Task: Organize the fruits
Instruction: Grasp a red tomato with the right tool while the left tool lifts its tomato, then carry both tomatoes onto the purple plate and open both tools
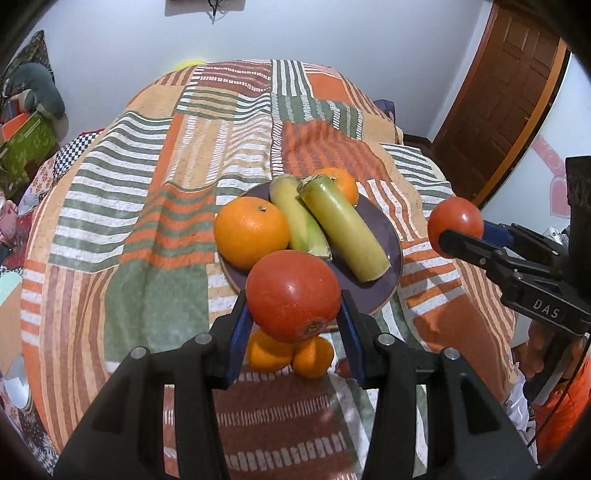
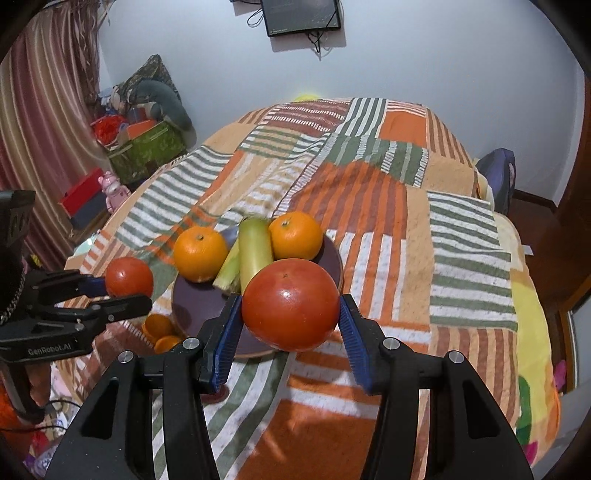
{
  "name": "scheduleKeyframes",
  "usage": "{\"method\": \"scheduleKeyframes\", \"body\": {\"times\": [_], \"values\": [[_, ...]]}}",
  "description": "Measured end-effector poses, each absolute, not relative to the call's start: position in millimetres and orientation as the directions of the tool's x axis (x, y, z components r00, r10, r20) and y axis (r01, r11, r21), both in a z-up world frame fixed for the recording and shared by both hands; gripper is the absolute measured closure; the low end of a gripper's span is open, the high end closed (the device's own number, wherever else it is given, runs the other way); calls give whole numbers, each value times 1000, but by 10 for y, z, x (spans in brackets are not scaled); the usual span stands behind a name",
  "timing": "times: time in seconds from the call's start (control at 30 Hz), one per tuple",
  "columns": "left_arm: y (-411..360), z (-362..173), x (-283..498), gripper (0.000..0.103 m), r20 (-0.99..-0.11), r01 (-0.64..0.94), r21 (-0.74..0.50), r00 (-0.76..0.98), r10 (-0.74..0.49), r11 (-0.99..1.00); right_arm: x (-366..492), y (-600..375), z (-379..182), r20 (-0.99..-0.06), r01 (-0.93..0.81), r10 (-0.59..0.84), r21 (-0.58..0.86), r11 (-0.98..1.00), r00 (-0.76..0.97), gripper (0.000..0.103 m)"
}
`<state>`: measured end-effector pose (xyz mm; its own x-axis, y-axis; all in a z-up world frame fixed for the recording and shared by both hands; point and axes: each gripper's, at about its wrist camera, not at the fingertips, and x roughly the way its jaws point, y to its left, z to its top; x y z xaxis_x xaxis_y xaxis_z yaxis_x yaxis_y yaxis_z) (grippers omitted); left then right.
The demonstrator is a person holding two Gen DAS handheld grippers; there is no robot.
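My left gripper [image 1: 293, 308] is shut on a red tomato [image 1: 293, 295] above the near rim of a dark purple plate [image 1: 384, 240]. My right gripper [image 2: 290, 312] is shut on a second red tomato [image 2: 290, 304], held just over the plate's [image 2: 199, 306] near edge. The plate holds two oranges [image 1: 251, 230] [image 1: 341, 182] and two green-yellow stalks [image 1: 343, 229] [image 1: 295, 218]. Two small oranges [image 1: 290, 354] lie on the bedspread in front of the plate. Each gripper shows in the other's view, the right [image 1: 456, 230] and the left [image 2: 127, 286].
Everything rests on a bed with a striped orange, green and white patchwork spread [image 1: 155, 192]. Boxes and cushions [image 2: 147, 136] are piled at the far left by a curtain. A wooden door [image 1: 506, 88] stands at the right. A monitor [image 2: 301, 16] hangs on the wall.
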<state>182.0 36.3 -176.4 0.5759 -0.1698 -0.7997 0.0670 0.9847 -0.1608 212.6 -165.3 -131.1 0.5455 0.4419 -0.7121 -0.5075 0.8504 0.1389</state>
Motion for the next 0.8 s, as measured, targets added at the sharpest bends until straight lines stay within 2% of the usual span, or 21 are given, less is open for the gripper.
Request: {"method": "scheduleKeyframes", "body": {"times": [0.8], "values": [[321,-2186,2261,58,-853,66,-175,489,-185,982,2684,-1462,-1739,-763,-491,429,170,855,483,55]]}}
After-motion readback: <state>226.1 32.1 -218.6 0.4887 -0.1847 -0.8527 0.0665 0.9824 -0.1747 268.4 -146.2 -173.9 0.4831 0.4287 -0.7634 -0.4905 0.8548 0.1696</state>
